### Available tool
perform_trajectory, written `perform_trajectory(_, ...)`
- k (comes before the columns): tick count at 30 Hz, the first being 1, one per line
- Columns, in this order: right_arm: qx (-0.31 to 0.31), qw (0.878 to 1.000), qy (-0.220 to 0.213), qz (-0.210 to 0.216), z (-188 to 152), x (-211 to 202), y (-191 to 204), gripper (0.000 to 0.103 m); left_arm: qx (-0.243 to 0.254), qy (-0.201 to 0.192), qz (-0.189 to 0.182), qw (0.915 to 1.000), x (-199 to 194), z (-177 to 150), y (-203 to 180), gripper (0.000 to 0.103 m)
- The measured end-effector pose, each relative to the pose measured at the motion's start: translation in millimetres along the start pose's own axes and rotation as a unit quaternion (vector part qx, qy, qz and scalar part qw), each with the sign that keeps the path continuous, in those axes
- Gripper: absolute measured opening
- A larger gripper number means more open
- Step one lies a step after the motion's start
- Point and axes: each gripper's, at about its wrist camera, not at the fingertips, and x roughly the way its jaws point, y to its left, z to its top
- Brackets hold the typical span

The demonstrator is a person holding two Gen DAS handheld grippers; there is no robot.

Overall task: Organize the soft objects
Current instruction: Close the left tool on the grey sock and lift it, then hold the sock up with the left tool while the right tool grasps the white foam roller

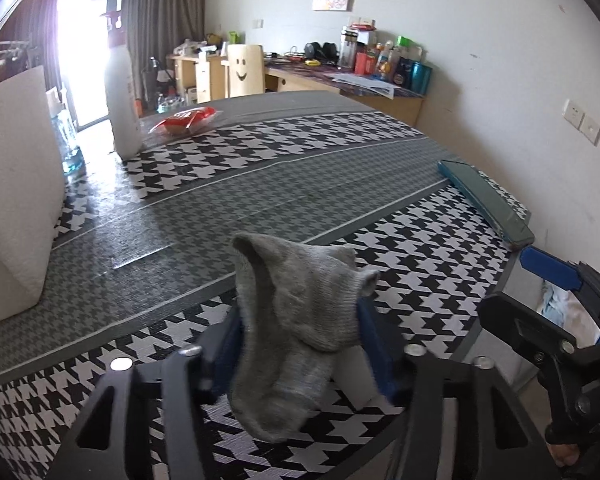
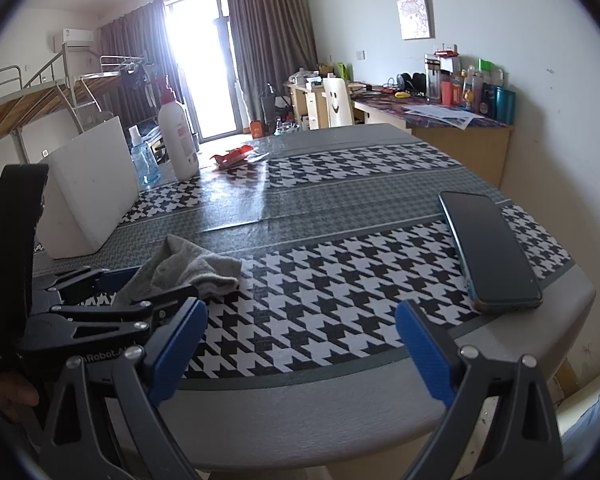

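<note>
Left fingers (image 1: 236,340) clamp the grey sock (image 1: 296,320); right fingers (image 2: 180,344) gape over the table edge (image 2: 300,400).

left gripper (image 1: 300,344) pads mostly hidden behind sock (image 1: 296,320), sock's near end blurred, white block (image 1: 16,200) cut off by left edge, desk clutter (image 1: 384,60) too small to identify

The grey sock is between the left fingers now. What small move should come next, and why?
Probably lift the left gripper a little. The grey sock sits bunched between its blue fingers, part of it resting on the table, so a small rise would test the hold.
</note>
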Motion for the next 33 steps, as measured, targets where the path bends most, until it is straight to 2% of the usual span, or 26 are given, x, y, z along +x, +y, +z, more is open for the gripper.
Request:
perform_trajectory(9,0.013,1.0,-0.002,-0.004,0,-1,-3,0.097,0.011,-0.015,-0.018,0.9997,-8,0,-4,0.02)
perform_trajectory(12,0.014,1.0,-0.003,-0.007,-1,-2,-3,0.097,0.016,-0.02,-0.034,0.9991,-14,1,-6,0.018)
perform_trajectory(19,0.016,1.0,-0.009,-0.008,-1,-8,-2,0.097,0.007,-0.031,-0.039,0.9987,-27,2,-4,0.017)
perform_trajectory(33,-0.009,1.0,-0.003,0.011,-1,-4,24,0.097,-0.003,-0.065,0.008,0.9978,-57,-9,16,0.017)
